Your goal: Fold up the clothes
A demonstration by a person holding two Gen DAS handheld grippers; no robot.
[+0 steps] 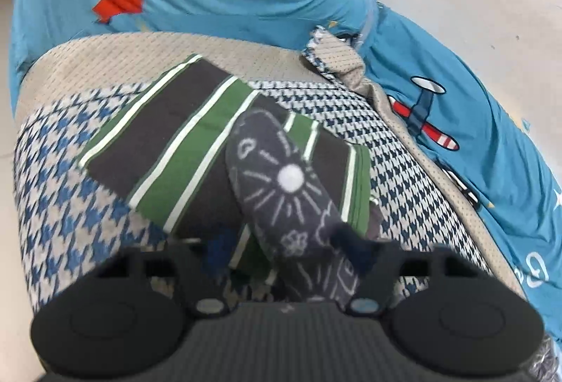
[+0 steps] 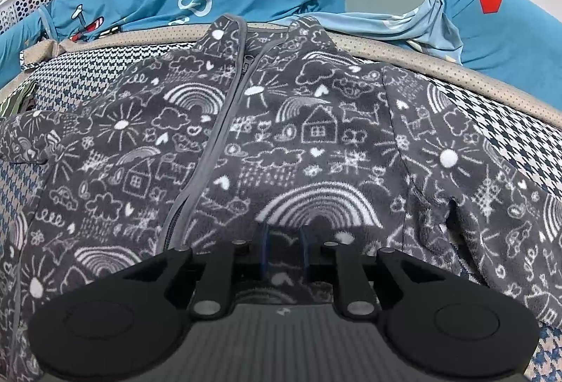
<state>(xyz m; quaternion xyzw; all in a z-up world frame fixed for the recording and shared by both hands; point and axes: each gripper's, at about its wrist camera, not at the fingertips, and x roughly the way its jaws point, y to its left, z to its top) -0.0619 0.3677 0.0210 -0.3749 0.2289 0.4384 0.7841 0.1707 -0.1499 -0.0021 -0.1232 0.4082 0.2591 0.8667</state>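
Grey doodle-print fleece jacket (image 2: 281,143) spread flat on houndstooth mat (image 2: 520,136), zipper up. Right gripper (image 2: 284,255) nearly closed, pinching near hem. Left gripper (image 1: 288,252) narrow, sleeve (image 1: 281,178) between fingers over striped cloth (image 1: 182,150); grip unclear.

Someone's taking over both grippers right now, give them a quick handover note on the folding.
Left gripper: jaws nearly closed around the grey doodle-print fleece's sleeve, which lies over a folded green striped garment; a firm grip cannot be confirmed.
Right gripper: jaws narrow, pinching the grey doodle-print fleece near its lower edge.
The fleece lies front up, zipped, spread on the houndstooth blanket.
Done: the striped garment looks folded.
Left: fold the sleeves in, then the body.
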